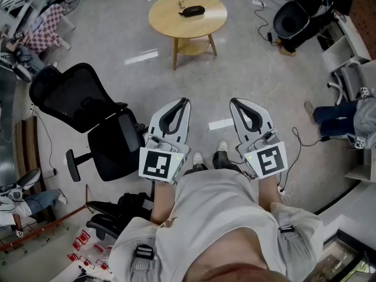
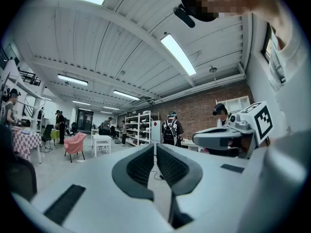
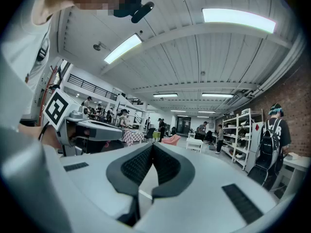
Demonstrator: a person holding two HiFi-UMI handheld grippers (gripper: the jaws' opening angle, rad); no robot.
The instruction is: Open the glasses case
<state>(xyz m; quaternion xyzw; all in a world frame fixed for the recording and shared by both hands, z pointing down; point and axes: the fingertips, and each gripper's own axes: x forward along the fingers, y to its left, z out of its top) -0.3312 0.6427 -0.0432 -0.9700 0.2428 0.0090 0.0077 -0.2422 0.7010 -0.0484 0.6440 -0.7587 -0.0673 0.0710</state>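
Black case (image 1: 192, 10) lies central on the surface (image 1: 170, 27), well apart from left claw (image 1: 183, 102) and right claw (image 1: 235, 102), both clenched, empty; reaching it clenched could shove it off an edge.

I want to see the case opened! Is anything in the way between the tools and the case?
Nothing visible is. Only bare floor lies between the left tool, the right tool and the table that holds the case. The black chair stands off to the left, out of the way.
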